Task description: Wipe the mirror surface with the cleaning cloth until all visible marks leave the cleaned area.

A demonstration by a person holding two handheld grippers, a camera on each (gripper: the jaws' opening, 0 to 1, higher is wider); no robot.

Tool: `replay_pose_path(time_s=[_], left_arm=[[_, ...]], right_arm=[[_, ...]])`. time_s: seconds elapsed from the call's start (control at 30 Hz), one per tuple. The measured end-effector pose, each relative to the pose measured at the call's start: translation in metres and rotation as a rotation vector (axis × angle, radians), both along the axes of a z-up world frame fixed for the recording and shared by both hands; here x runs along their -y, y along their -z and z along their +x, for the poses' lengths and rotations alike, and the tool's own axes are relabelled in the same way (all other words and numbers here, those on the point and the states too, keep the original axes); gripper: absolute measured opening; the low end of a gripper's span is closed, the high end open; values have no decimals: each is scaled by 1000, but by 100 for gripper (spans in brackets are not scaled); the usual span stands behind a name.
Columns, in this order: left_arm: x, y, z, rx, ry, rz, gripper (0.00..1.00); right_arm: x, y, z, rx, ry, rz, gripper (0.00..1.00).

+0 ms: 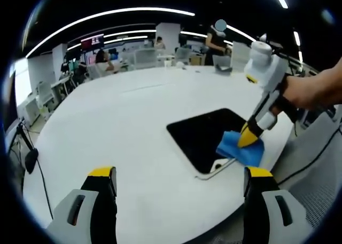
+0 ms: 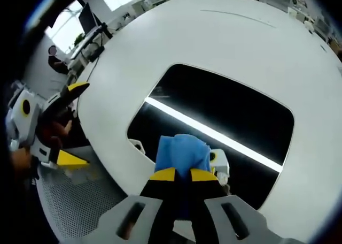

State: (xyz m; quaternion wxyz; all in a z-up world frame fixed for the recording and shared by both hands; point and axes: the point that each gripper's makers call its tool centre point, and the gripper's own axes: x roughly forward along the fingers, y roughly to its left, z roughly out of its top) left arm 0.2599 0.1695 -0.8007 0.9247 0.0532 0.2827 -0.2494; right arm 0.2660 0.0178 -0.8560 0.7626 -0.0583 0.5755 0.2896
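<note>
1. My right gripper (image 2: 181, 175), low centre of the right gripper view, pinches the blue cloth (image 2: 184, 153) between narrow jaws.
2. The cloth lies on the mirror (image 2: 224, 110), mid-frame.
3. My left gripper (image 1: 179, 180) gapes wide above the table (image 1: 117, 121).

A broad white desk (image 1: 117, 115) with a rounded edge carries everything here. Its top is smooth and plain, with a faint seam line running across the far part. A dark rectangular mirror (image 1: 206, 134) with rounded corners lies flat on it, close to the near edge; in the right gripper view the mirror (image 2: 235, 110) reflects a bright ceiling light strip. A blue cleaning cloth (image 1: 241, 150) rests bunched on the mirror's near corner (image 2: 184, 150), touching the glass.
</note>
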Motion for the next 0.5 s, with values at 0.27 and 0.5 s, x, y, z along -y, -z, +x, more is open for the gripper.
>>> replay_pose_path(time_s=[0.27,0.5], left_arm=[[-1,0,1,3,-4,-7,100],[2,-1,0,-1,5,-14,100]], right_arm=[[0,0,4,18,22,-2,2],[2,-1,12,16,44,0,2]])
